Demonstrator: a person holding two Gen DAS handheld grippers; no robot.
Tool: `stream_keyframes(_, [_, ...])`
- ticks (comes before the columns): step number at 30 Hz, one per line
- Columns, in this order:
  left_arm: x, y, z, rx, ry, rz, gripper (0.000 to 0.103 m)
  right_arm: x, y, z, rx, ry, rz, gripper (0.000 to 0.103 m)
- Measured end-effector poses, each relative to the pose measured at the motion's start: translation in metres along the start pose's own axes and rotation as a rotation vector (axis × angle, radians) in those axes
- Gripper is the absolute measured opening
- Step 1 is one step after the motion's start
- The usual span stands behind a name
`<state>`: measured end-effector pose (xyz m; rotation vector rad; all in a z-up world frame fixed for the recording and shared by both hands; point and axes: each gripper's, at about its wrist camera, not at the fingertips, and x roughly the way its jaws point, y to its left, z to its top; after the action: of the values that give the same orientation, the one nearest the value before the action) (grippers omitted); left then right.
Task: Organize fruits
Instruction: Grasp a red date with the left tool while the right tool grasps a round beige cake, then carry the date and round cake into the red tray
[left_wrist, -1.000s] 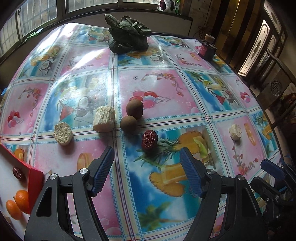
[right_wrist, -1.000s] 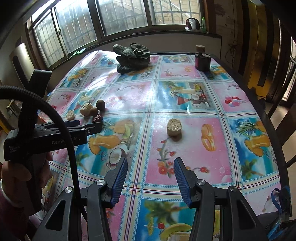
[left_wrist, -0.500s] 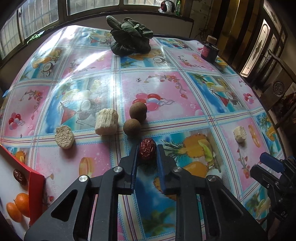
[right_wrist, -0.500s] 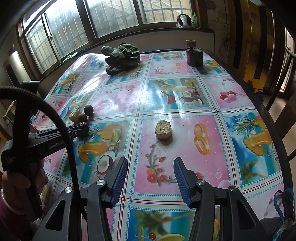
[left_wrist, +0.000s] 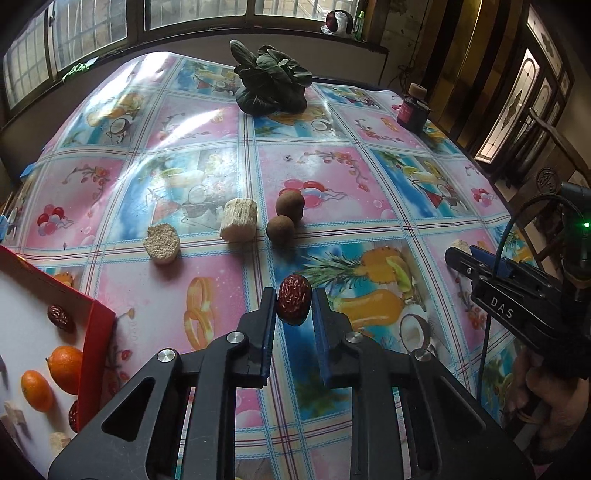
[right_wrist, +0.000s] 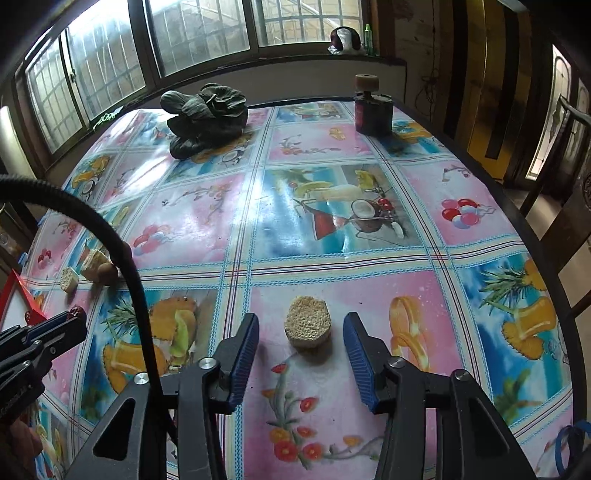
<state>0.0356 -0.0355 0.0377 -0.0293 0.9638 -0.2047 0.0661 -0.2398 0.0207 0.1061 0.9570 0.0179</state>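
Left hand-held gripper (left_wrist: 294, 306): pinching a red date (left_wrist: 294, 300), lifted clear of the bench (left_wrist: 332, 177).
Right hand-held gripper (right_wrist: 301, 350): jaws closing around a round cake (right_wrist: 307, 325), pads not yet touching it.
Red-edged tray (left_wrist: 96, 354): cut off at left; holds two oranges (left_wrist: 64, 369), a date, partly hidden pieces.
Greens (left_wrist: 271, 79): far end.
Two brown fruits (left_wrist: 290, 205): mid-bench, touching.
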Motion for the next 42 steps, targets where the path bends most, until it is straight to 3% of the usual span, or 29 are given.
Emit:
stream_keyframes(1, [-0.003,0.002,-0.001,-0.005,-0.003,0.002,0.018,0.0,0.002,0.0,-0.015,-0.001,-0.006,0.027])
stream_keyframes(2, [-0.006,0.005,-0.003,-0.009,-0.006,0.005,0.018,0.0,0.003,-0.001,-0.025,0.001,-0.006,0.024])
stream_keyframes(13, [-0.043,0.034,-0.021,-0.054,-0.045,0.044,0.018,-0.039,0.033,-0.022,-0.073,-0.027,0.104,0.024])
stream_keyframes(24, [-0.073,0.066,-0.044,-0.114,-0.073,0.073,0.018,-0.068,0.108,-0.043,-0.204,-0.032,0.253,0.024])
stream_keyframes(42, [-0.124,0.116,-0.067,-0.189,-0.145,0.127,0.018,-0.101,0.185,-0.057,-0.359,-0.058,0.342,0.024])
